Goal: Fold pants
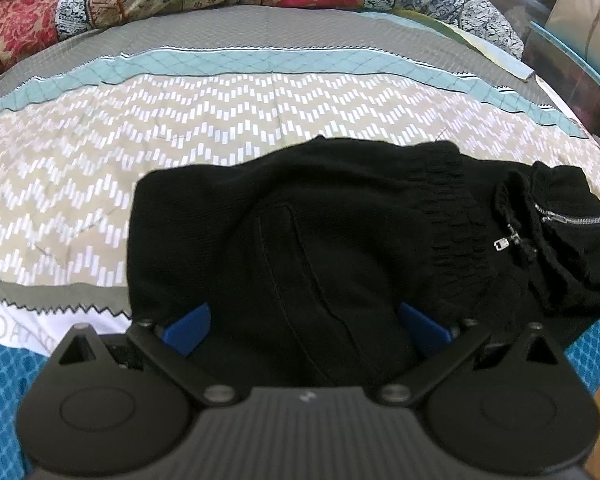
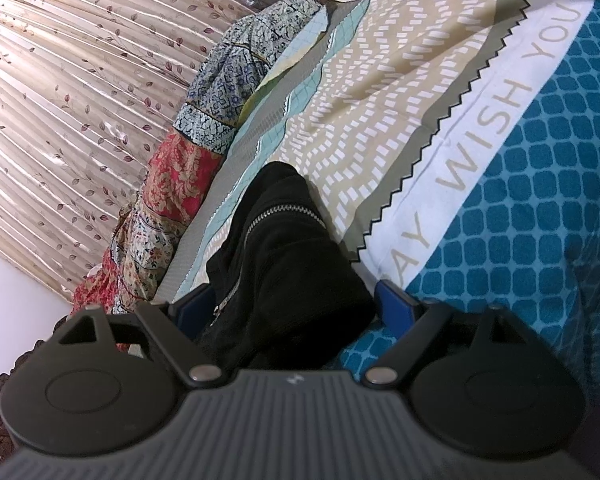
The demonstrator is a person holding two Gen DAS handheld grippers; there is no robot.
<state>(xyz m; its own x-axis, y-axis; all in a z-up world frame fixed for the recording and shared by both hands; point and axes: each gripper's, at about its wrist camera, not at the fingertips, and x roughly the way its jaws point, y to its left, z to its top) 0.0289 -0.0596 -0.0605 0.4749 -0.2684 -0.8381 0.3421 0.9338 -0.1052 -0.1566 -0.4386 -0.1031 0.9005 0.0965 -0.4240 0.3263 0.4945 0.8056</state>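
black knit pants [image 1: 300,240] bunched on quilted bedspread [image 1: 140,140], both hand-held grippers [image 1: 304,320] [image 2: 296,304] spread apart, blue pads [image 1: 188,328]

Soft, even indoor light fills both fisheye views, with hardly any shadow. The black pants [image 1: 320,220] swallow detail and look slightly blurred. Straight stripes of the bedspread [image 1: 220,92] bow strongly toward the edges; the curtain [image 2: 60,100] carries shiny glare
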